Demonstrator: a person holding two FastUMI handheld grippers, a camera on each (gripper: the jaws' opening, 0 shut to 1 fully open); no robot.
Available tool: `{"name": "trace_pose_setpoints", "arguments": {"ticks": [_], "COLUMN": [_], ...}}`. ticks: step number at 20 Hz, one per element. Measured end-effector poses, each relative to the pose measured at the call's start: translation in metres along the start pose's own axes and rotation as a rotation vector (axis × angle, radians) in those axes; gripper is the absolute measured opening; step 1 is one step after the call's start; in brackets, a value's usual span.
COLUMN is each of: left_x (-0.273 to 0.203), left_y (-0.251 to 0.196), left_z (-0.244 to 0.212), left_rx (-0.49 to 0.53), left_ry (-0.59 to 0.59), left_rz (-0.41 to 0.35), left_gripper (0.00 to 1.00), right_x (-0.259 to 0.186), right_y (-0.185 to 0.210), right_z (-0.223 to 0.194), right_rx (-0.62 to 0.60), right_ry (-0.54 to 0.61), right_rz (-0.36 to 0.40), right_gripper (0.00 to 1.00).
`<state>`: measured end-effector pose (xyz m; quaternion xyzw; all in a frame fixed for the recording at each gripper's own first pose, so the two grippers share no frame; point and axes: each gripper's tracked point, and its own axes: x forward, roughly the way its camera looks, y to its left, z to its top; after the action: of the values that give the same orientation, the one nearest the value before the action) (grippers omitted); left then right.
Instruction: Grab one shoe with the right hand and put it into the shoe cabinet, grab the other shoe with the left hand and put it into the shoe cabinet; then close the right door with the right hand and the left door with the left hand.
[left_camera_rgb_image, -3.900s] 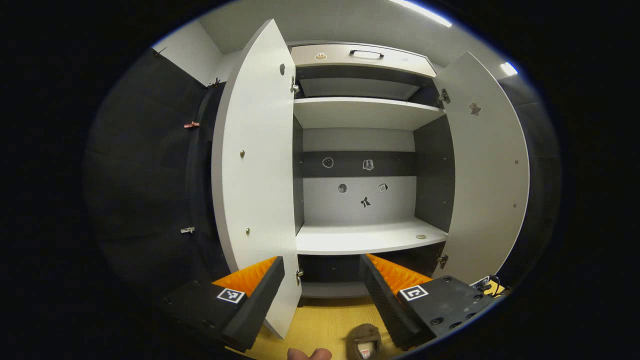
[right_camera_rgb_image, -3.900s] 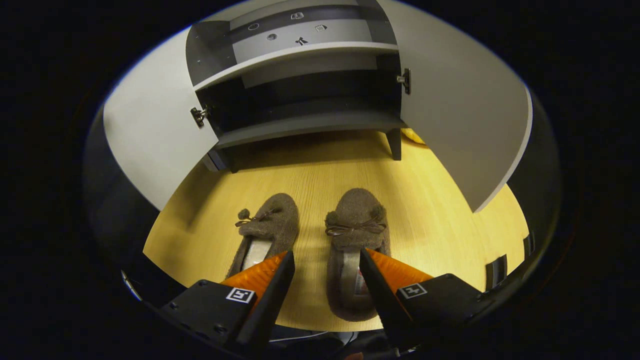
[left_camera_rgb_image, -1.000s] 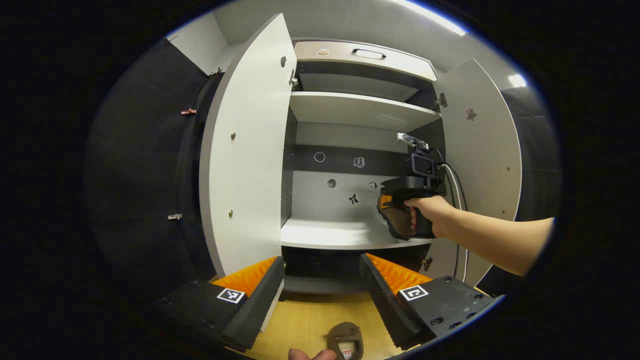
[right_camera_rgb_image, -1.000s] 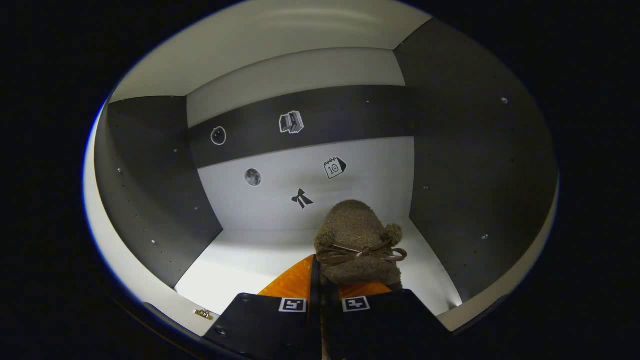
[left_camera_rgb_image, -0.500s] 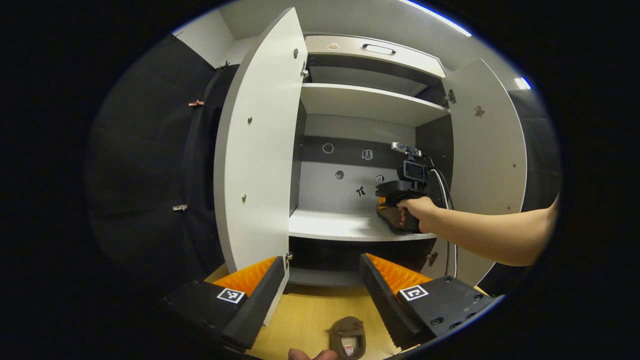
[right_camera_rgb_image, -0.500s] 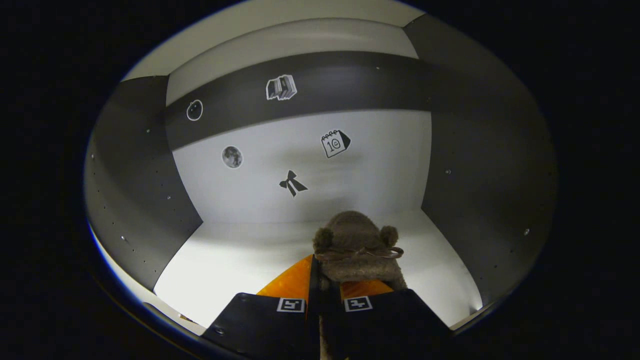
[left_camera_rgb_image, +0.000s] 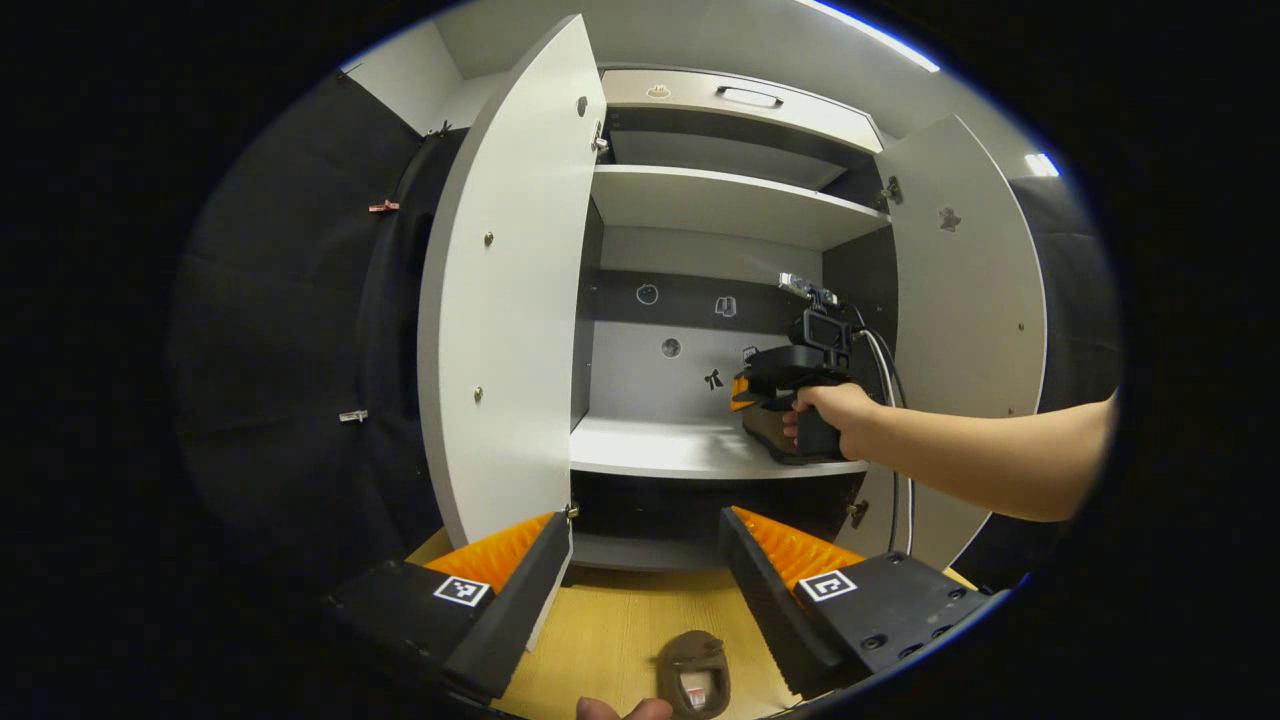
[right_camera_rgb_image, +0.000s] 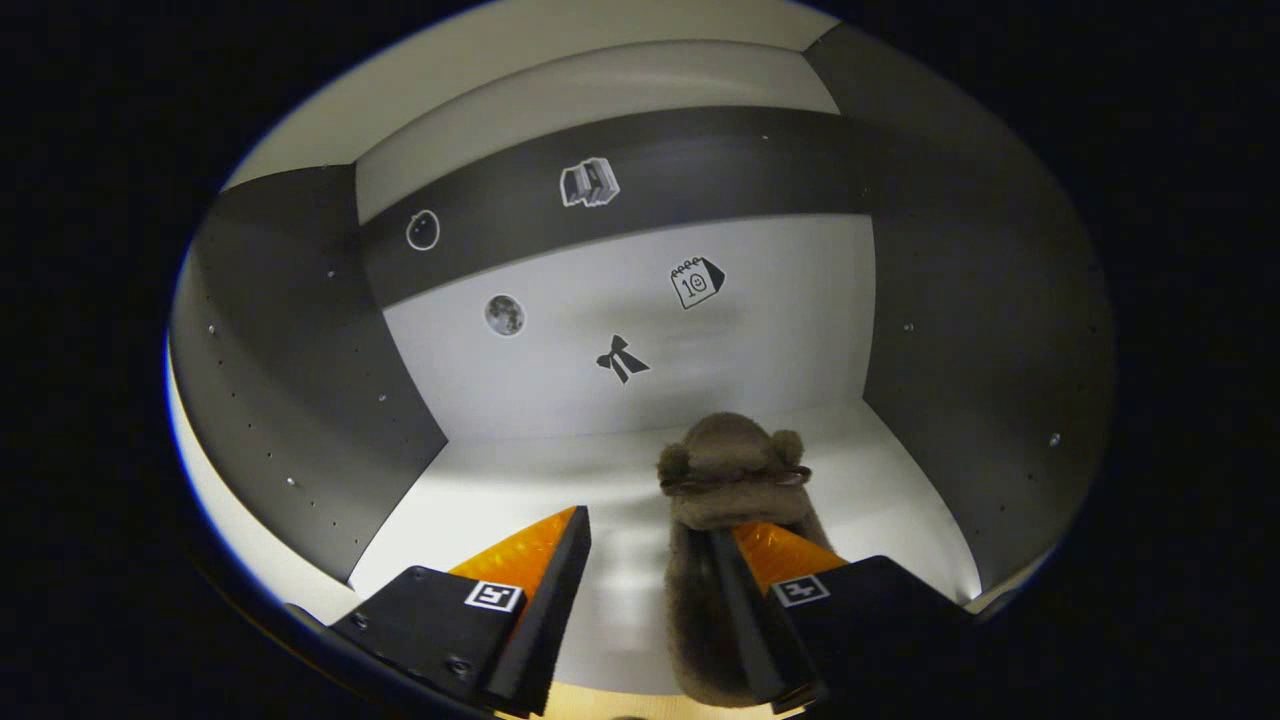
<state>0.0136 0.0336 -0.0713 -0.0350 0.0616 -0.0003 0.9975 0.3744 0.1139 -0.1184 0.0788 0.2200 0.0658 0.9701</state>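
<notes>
The shoe cabinet stands with both doors swung wide: the left door and the right door are pale grey panels, and the inside walls are dark. A white middle shelf runs across the cabinet, with another white shelf above it and a drawer front with a handle at the top. The cabinet's back wall is light with one dark band across it, and small stickers are stuck on both parts.

The right gripper reaches into the cabinet over the middle shelf, held by a hand with a bare forearm. Its fingers are spread apart. One brown fuzzy shoe lies on the middle shelf, toe toward the back wall, near the cabinet's right inner wall. The gripper's right finger sits inside or against the heel opening of this shoe, and the left finger is off to the side, not touching it, so the shoe is released.

The left gripper hangs in front of the cabinet, below the middle shelf, with its fingers wide apart and nothing between them. The other shoe rests on the yellow wooden floor in front of the cabinet, below that gripper. Black cloth hangs to the left of the left door, and a ceiling light strip glows above the cabinet.
</notes>
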Motion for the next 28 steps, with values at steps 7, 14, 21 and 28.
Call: {"name": "trace_pose_setpoints", "arguments": {"ticks": [7,14,21,28], "left_x": [0.009,0.014,0.023,0.060], "left_y": [-0.011,-0.020,-0.030,-0.035], "left_z": [-0.040,-0.164,-0.288,-0.355], "left_rx": [-0.004,0.008,0.064,0.114], "left_ry": [0.088,0.329,0.496,0.543], "left_rz": [-0.074,-0.138,-0.154,-0.158], "left_gripper": [0.96,0.96,0.96,0.76], "right_x": [-0.071,-0.174,-0.271,-0.321], "right_y": [0.007,0.011,0.023,-0.006], "right_z": [0.015,0.029,0.023,0.013], "right_rx": [-0.017,-0.066,-0.124,-0.080], "right_ry": [-0.133,-0.320,-0.432,-0.417], "right_rz": [0.045,0.052,0.077,0.069], "right_gripper": [0.98,0.98,0.98,0.98]}}
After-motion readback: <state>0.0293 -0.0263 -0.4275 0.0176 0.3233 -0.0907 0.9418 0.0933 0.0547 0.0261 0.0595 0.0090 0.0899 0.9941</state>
